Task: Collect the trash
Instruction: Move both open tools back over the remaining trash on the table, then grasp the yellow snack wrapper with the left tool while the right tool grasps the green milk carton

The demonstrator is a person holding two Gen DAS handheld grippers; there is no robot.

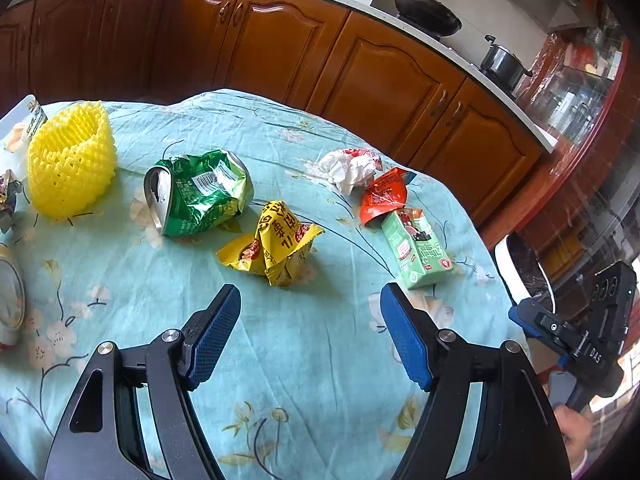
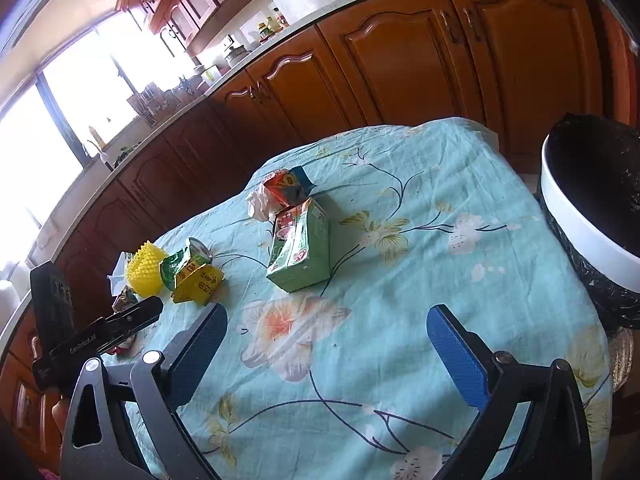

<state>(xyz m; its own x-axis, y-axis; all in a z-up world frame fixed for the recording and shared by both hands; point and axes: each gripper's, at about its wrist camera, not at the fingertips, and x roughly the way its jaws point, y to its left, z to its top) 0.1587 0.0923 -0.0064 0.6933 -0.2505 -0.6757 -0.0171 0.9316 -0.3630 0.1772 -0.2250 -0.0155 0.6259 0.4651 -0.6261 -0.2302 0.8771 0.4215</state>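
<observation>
Open cloth is seen before both grippers; the bin [image 2: 592, 216] is set off the table's [image 2: 400, 360] right edge. Left gripper [image 1: 310, 328] and right gripper [image 2: 326, 344] are held wide apart, empty.

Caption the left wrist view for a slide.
Open left hand-held gripper over floral cloth, facing crushed can, yellow wrapper, carton, tissue and foam net.

A floral tablecloth [image 1: 312, 360] is spread over the table. Beyond its far edge, wooden cabinets [image 1: 384, 80] are seen under a counter [image 1: 500, 92], on which a wok [image 1: 428, 10] and pot [image 1: 502, 62] are set.
</observation>
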